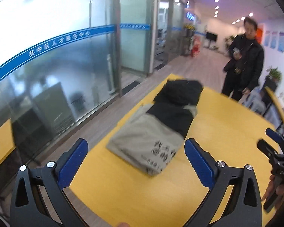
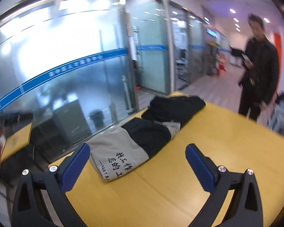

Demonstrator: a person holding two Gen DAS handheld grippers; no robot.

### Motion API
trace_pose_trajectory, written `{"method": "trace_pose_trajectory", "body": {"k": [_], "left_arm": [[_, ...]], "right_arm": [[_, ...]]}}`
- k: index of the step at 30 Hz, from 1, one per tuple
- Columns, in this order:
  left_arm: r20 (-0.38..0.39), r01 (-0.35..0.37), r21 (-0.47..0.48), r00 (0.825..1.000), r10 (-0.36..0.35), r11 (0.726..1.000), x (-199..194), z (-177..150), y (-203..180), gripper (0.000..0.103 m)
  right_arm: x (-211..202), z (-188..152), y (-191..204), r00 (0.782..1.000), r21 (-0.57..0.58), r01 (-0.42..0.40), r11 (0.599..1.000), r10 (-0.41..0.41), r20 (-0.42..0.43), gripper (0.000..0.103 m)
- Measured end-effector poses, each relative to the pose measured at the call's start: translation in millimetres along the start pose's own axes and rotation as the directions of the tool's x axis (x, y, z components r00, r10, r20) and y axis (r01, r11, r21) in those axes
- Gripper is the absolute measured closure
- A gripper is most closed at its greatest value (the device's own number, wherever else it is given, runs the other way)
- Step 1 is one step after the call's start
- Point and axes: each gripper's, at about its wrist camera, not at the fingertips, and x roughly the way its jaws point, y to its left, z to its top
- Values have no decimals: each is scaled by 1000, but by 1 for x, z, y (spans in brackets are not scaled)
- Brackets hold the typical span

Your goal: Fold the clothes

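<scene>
A folded grey-and-black garment [image 1: 153,130] [image 2: 130,147] with black printed characters lies on the yellow table [image 1: 217,132] [image 2: 208,147]. A black garment [image 1: 179,90] [image 2: 178,104] is bunched at its far end. My left gripper [image 1: 136,158] is open, held above the table just short of the garment's near edge, with nothing between its blue pads. My right gripper [image 2: 138,164] is open too and empty, near the printed corner. In the left wrist view the right gripper [image 1: 272,143] shows at the right edge, held by a hand [image 1: 272,189].
A person in dark clothes [image 1: 244,60] [image 2: 259,70] stands beyond the table's far right side. Frosted glass partitions [image 1: 56,66] with a blue stripe run along the left. A second yellow table [image 1: 1,141] sits at the left, and chairs [image 1: 259,98] at the right.
</scene>
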Motion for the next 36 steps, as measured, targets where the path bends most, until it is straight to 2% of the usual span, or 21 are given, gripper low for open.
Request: {"method": "trace_pose_trajectory", "body": {"k": [3,5,9,12,20,28,36], "left_arm": [[-32,-52,16,998,53,999,15,-35,-33,0],[-65,-52,3,997,52,999,29,-51,-43,0],[-100,-70,-33,993,66,997,51,-59,-42,0],[-113,-65,-68,992,58,996,74,-59,-33,0],[-144,-80,-30,987,75,996,116,-65,-28,0],[-186,-60,-7,981,58,998,126,-81,-20,0],[-199,-43,-4,979,42,999,124,-86,-24,0]], "right_arm": [[38,-23,22,994,7,80,997,-79,-75,0],[64,-36,35,980,-52,145,988,-151,-132,0],[89,-52,43,966,-88,183,979,-196,-169,0],[98,-55,44,958,-97,201,975,-217,-187,0],[123,-65,50,935,-124,234,964,-258,-242,0],[138,-88,57,919,-111,229,967,-253,-303,0],[130,-90,55,910,-96,258,961,-276,-309,0]]}}
